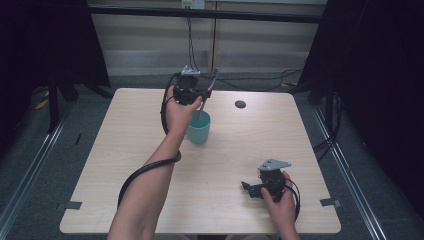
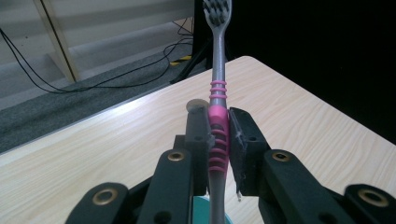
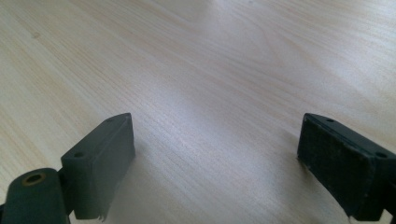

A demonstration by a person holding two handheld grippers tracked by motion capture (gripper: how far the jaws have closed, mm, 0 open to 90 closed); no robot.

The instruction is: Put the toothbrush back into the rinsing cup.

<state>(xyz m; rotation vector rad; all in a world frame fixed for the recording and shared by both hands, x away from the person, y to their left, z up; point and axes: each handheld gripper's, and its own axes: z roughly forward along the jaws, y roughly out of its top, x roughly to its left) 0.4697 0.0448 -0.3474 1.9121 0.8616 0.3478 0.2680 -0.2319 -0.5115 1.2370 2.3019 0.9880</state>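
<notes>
Left gripper (image 1: 199,96) holds a toothbrush (image 1: 207,95) over the teal cup (image 1: 199,128); right gripper (image 1: 256,189) rests apart.

This looks like a lab set up for recording: a bare pale wooden table (image 1: 150,210) stands alone on grey carpet (image 1: 30,200), flanked by black curtains (image 1: 380,75), with black cables (image 1: 260,82) trailing over the floor, a dark metal crossbar (image 1: 250,16) overhead and tape marks (image 1: 72,204) at the table's corners.
</notes>
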